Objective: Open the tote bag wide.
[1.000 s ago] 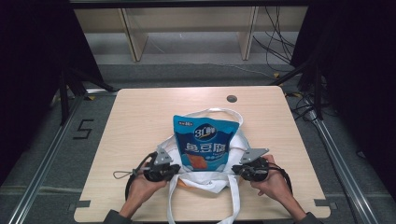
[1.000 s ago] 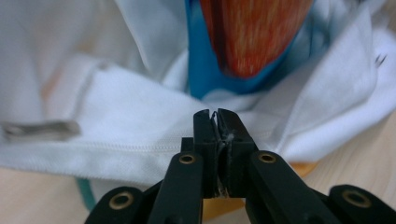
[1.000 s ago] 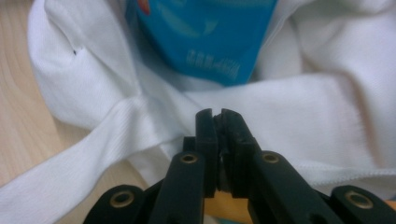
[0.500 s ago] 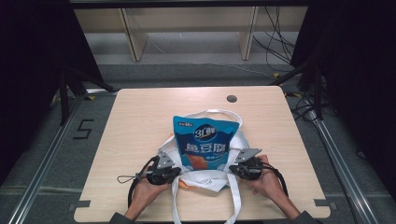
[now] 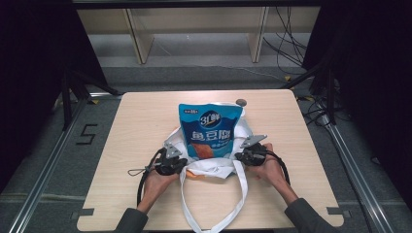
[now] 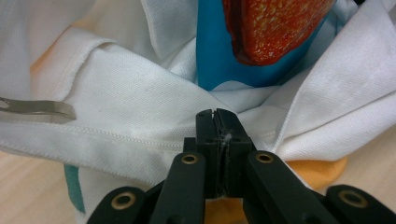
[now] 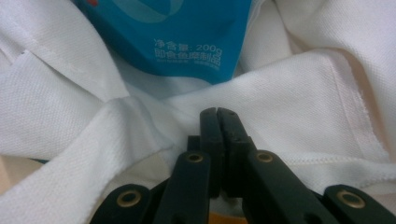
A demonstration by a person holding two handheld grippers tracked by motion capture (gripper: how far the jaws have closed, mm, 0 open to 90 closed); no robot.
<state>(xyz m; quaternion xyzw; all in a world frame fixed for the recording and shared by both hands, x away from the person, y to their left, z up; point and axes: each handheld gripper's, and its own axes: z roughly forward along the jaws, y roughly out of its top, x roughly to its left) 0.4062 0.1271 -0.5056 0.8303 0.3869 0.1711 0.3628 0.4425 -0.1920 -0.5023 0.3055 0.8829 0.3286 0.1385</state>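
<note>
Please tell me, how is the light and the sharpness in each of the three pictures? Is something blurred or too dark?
High view: the table is evenly lit, the surroundings fall to black, and the snack bag is slightly soft. Left gripper view: the white tote bag is crisp in its weave, and the near black jaws are soft. Right gripper view: dimmer and cooler, the bag's print readable, no glare.
</note>
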